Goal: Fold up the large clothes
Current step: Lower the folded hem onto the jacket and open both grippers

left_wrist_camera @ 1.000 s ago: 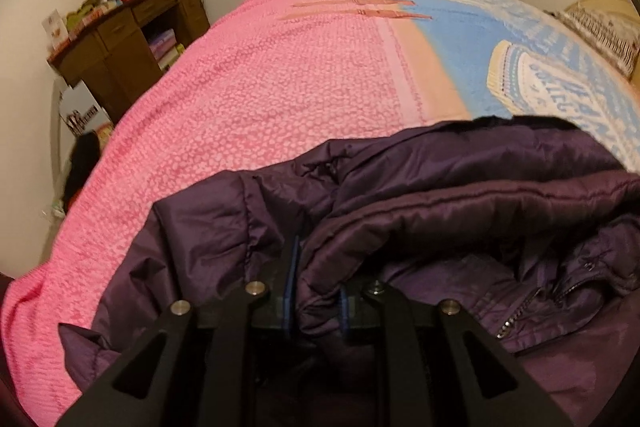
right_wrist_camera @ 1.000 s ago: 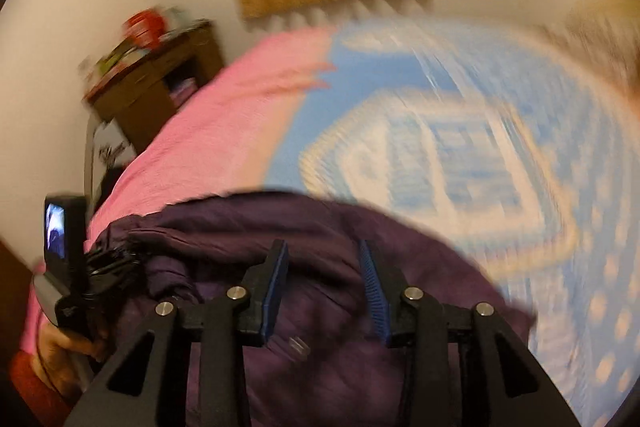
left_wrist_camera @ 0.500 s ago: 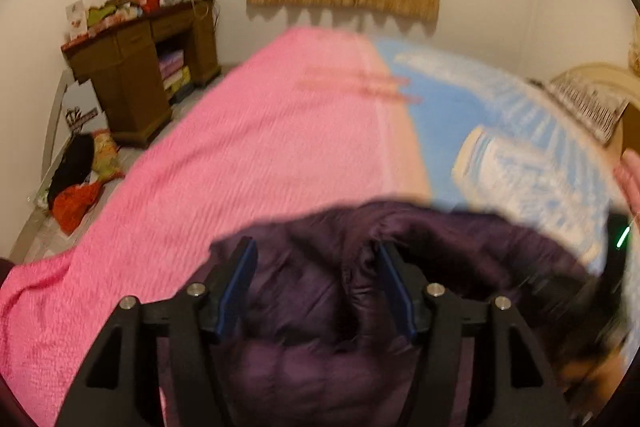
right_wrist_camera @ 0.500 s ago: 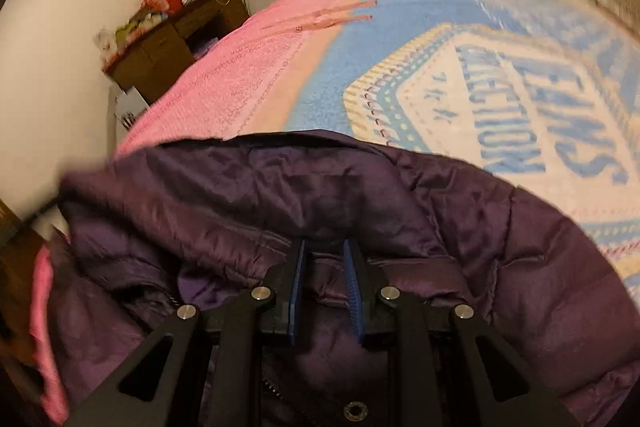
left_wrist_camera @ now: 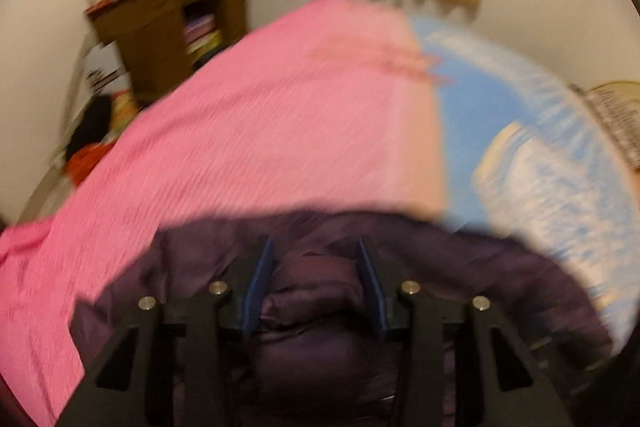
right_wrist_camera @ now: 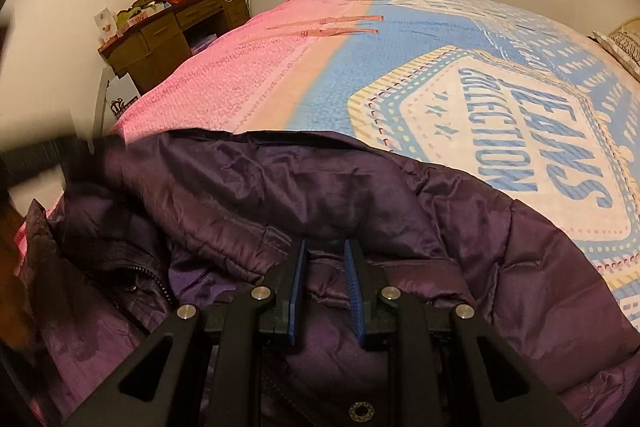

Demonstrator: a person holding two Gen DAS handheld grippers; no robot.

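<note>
Purple jacket (right_wrist_camera: 248, 195) bunched at the near edge of the bed (right_wrist_camera: 240, 83).

It lies crosswise, collar leftward. The right gripper (right_wrist_camera: 326, 247) pinches a padded fold; the left gripper (left_wrist_camera: 316, 247), jaws just narrowing, straddles another fold, contact unclear through blur.

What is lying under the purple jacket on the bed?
The purple jacket lies on the bedspread, over its pink and blue parts. Whatever else is beneath it is covered.
</note>
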